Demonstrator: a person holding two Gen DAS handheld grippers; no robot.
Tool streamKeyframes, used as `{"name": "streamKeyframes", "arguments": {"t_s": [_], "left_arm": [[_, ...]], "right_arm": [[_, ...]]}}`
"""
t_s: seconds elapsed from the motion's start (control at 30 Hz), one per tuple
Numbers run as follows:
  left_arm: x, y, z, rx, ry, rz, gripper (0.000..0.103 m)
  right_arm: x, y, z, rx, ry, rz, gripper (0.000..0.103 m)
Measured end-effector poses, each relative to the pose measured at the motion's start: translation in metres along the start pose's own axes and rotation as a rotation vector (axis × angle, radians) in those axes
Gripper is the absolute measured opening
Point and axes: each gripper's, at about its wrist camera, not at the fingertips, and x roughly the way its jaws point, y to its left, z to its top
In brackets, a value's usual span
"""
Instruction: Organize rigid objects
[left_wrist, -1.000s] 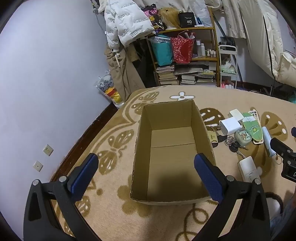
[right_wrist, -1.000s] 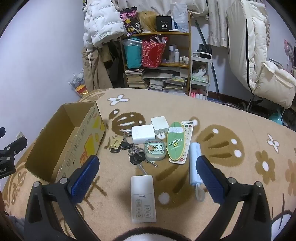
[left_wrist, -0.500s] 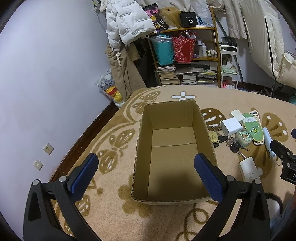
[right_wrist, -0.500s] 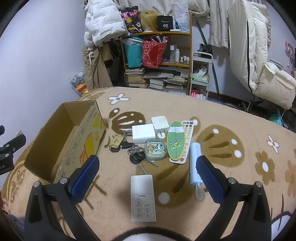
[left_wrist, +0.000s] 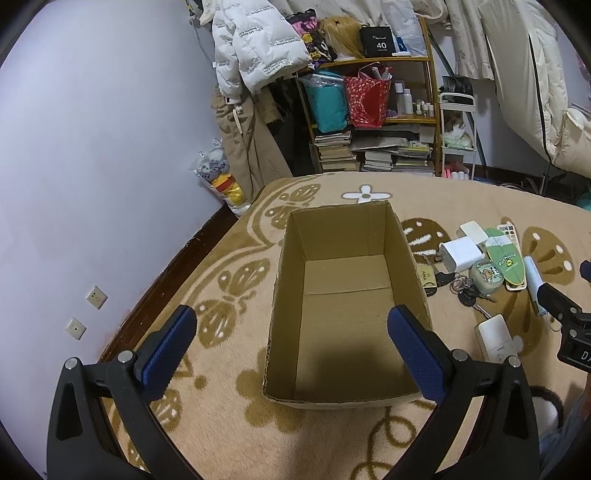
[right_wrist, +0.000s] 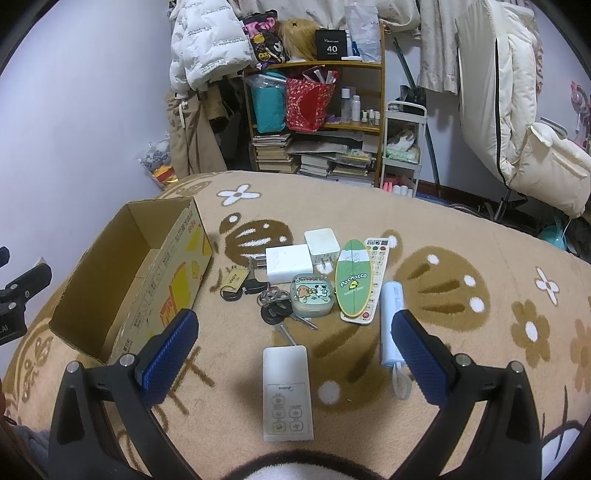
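Holding position: I have both tools above a flower-patterned blanket (right_wrist: 461, 236); neither touches anything.
Left tool (left_wrist: 291, 343): released, jaws spread wide, nothing between them; it hangs over the near end of the cardboard box (left_wrist: 288, 295).
Cardboard box: open top, nothing inside that I can see; directly ahead of and below the left tool, to the left of the right tool.
Right tool (right_wrist: 295, 347): released, jaws wide apart, nothing gripped.
White remote (right_wrist: 287, 393): flat on the blanket, between and just below the right tool's fingers.
Light blue cylinder (right_wrist: 392, 325): beside the right finger of the right tool, partly hidden by it.
Keys (right_wrist: 275, 306): ahead of the right tool, just beyond the white remote.
Cartoon case (right_wrist: 310, 295), green oval board (right_wrist: 352, 284), long remote (right_wrist: 375, 266): side by side past the keys.
White chargers (right_wrist: 290, 258): farther ahead, near the box's printed side.
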Motion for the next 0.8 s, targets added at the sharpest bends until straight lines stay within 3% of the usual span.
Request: {"name": "streamKeyframes", "arguments": {"t_s": [0.8], "left_arm": [[0.0004,0.0009,0.0011,-0.003,0.004,-0.007,0.102]], "right_arm": [[0.0014,-0.0005,-0.0012,-0.003,0.005,-0.001,0.103]]}}
